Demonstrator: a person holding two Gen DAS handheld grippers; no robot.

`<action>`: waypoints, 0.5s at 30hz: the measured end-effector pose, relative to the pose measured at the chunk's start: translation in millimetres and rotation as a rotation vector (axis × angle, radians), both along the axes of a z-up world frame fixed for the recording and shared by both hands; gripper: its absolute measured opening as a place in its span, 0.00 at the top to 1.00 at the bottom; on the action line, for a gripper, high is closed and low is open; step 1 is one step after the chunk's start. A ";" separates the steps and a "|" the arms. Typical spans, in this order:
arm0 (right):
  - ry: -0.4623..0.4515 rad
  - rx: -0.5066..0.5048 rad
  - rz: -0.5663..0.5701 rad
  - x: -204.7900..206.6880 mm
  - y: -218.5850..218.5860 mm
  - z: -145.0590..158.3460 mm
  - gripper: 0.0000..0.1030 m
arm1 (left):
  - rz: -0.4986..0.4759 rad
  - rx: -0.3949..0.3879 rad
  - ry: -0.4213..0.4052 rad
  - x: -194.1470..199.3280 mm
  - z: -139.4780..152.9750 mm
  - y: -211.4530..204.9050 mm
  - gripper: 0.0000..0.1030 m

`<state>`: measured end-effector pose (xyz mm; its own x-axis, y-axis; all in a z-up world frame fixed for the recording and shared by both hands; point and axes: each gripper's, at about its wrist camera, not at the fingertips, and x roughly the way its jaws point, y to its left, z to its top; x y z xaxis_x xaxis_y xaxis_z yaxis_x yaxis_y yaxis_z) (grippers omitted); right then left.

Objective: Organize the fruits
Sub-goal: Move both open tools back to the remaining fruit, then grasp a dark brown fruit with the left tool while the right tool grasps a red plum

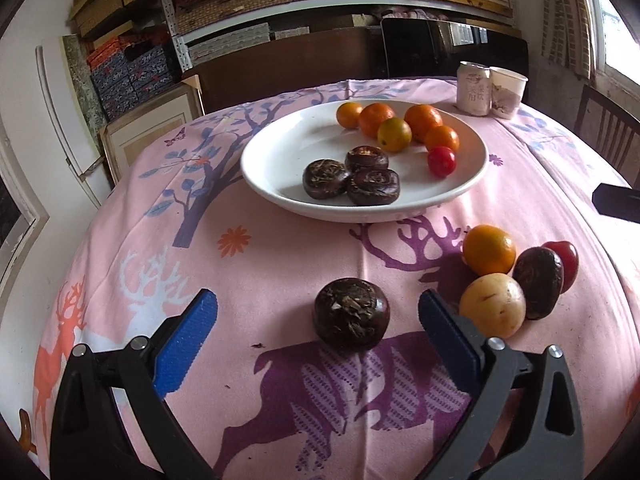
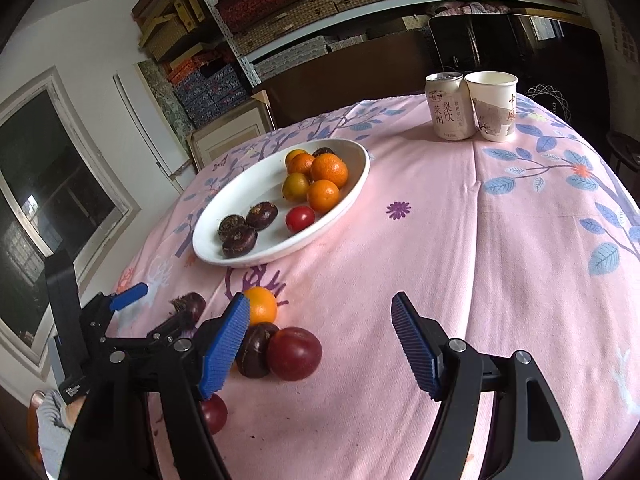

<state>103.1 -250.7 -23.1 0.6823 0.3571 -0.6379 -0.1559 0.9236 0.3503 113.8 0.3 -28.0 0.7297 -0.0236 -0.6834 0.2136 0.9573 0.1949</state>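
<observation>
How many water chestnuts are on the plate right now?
3, clustered at the near side of the white plate: left, back, front right. A dark shape behind the oranges in the right wrist view may be a fourth.

A tabletop (image 1: 280, 264) is covered by a pink cloth printed with deer and trees. Behind it, metal shelving (image 1: 280, 4) is packed with woven and patterned boxes. Framed panels (image 1: 148, 132) are leaned against a white wall (image 1: 36, 20). A dark-paned window (image 2: 48, 200) is seen on the left, and daylight is admitted through a curtained window (image 1: 608, 32) on the right, beside a wooden chair (image 1: 608, 128).
</observation>
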 end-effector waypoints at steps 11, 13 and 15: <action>0.023 -0.227 0.131 -9.6 43.5 -21.5 0.40 | 0.030 0.018 0.073 12.2 -12.2 3.0 0.04; 0.037 -0.213 0.136 -6.3 43.2 -23.2 0.47 | 0.027 0.027 0.088 13.9 -15.2 1.9 0.04; 0.033 -0.192 0.133 -4.4 41.6 -22.5 0.49 | 0.021 0.034 0.090 13.8 -16.0 -0.2 0.04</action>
<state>98.7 -209.1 -45.5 0.6151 0.3123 -0.7240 -0.2721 0.9459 0.1769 127.5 0.1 -44.0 0.6651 0.0153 -0.7466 0.2118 0.9549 0.2083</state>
